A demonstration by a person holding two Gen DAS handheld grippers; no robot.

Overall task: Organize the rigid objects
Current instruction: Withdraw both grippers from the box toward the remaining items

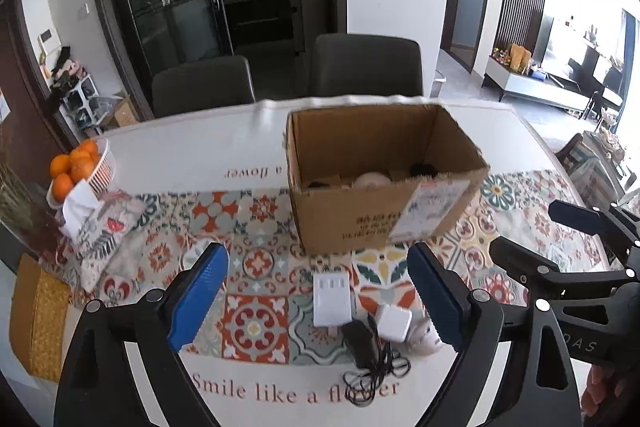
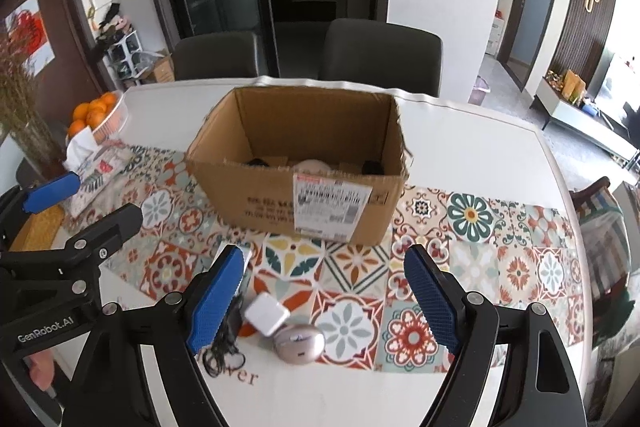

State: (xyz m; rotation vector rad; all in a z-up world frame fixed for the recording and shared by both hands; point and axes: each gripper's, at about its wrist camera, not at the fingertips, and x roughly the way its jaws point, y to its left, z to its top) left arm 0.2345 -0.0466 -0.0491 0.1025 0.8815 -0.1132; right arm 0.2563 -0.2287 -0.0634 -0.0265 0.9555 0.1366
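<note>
An open cardboard box (image 1: pixel 360 211) (image 2: pixel 280 195) stands on the patterned tablecloth with a few items inside. In front of it lie a white power strip (image 1: pixel 332 299), a white square charger (image 1: pixel 395 323) (image 2: pixel 267 313), a black adapter with cord (image 1: pixel 362 345) (image 2: pixel 228 331) and a grey oval mouse (image 2: pixel 299 343) (image 1: pixel 426 339). My left gripper (image 1: pixel 318 301) is open above these items. My right gripper (image 2: pixel 324 297) is open, the charger and mouse between its fingers. Each gripper also shows in the other view, the right one (image 1: pixel 532 239) and the left one (image 2: pixel 84 205).
A bowl of oranges (image 1: pixel 80 165) (image 2: pixel 96 115) and a tissue pack (image 1: pixel 92 219) sit at the table's left. A yellow mat (image 1: pixel 38 315) lies at the left edge. Two dark chairs (image 1: pixel 366 65) stand behind the table.
</note>
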